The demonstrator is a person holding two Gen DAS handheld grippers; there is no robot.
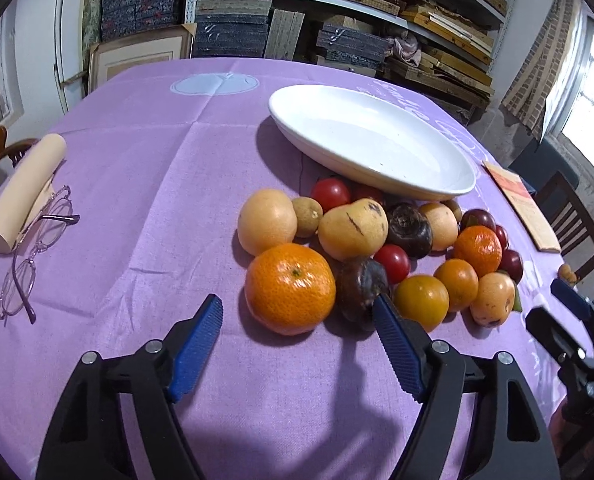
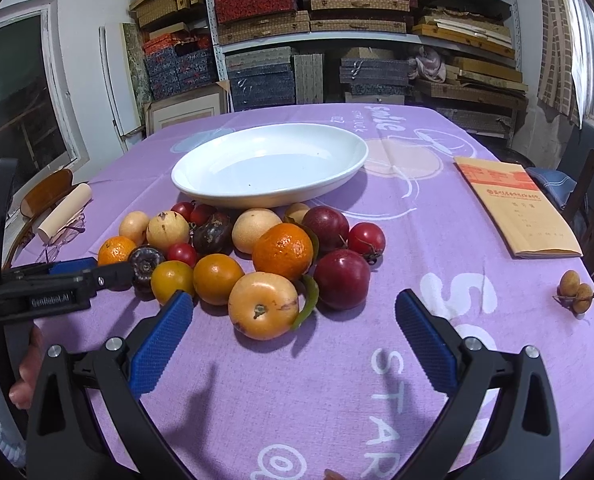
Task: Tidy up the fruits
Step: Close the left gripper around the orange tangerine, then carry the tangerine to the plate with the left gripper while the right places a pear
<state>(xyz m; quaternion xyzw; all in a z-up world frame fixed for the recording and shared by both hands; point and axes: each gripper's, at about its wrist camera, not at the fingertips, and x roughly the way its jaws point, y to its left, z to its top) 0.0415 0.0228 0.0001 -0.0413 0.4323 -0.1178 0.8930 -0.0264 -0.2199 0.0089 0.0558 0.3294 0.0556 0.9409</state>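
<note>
A pile of fruit lies on the purple tablecloth in front of an empty white oval dish (image 1: 377, 148) (image 2: 269, 168). My left gripper (image 1: 297, 308) is open, its blue pads either side of a large orange mandarin (image 1: 290, 288), not touching it. A dark brown fruit (image 1: 363, 280) sits by the right pad. My right gripper (image 2: 293, 308) is open just in front of a yellow-orange fruit (image 2: 263, 304), with a dark red plum (image 2: 341, 279) and a mandarin (image 2: 283, 251) behind it. The left gripper shows at the left of the right wrist view (image 2: 73, 274).
Eyeglasses (image 1: 33, 252) and a cream roll (image 1: 25, 188) lie at the table's left. A brown envelope (image 2: 517, 208) and two small longans (image 2: 575, 286) lie at the right. Chairs stand at both sides; shelves of boxes stand behind the table.
</note>
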